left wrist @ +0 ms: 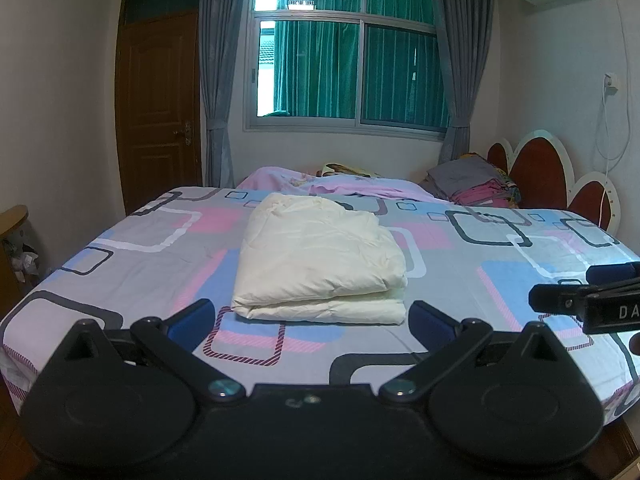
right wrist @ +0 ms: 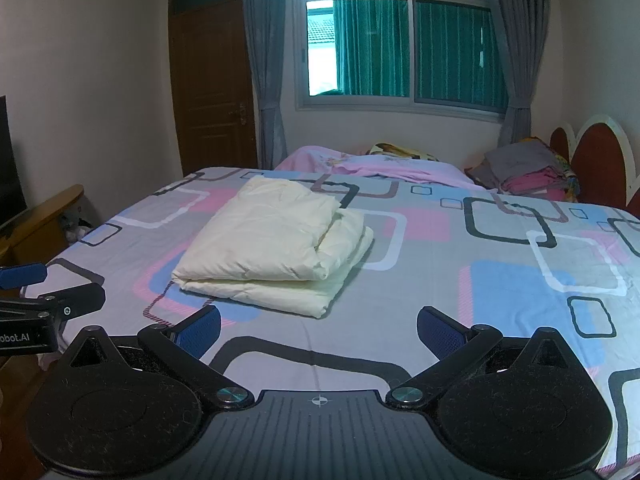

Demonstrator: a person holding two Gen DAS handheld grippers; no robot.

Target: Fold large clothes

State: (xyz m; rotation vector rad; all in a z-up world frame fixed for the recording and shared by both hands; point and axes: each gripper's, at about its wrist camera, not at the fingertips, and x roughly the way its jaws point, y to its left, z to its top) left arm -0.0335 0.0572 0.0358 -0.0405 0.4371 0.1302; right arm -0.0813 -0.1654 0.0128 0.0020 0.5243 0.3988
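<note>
So the cream garment (left wrist: 320,256) is parked flat in the middle of the bed (left wrist: 500,280), already doubled over into a chunky rectangle, with a thick fold line seen along the near edge and an upper layer stepped back a bit on its right side in the right wrist view. It's probably left there because the patterned sheet gives a wide flat surface with room all round, so every edge can be reached. Nothing is held by either tool right now. The left hand-held gripper (left wrist: 312,322) is kept low at the foot of the bed, fingers spread wide, aimed straight along the garment's near edge but short of it, no contact. The right hand-held gripper (right wrist: 319,330) is set just beside it, also spread wide and empty, pointed a little to the right of the bundle, so the garment sits up and left in its view. Each tool is caught at the edge of the other's camera, so they're held side by side, roughly level. Judging by how tidy the bundle looks, the fold is mostly done; at most one more halving or a bit of squaring up might be wanted. A pile of other folded stuff (left wrist: 476,188) is stacked near the headboard (left wrist: 540,168), well apart from all this.
</note>
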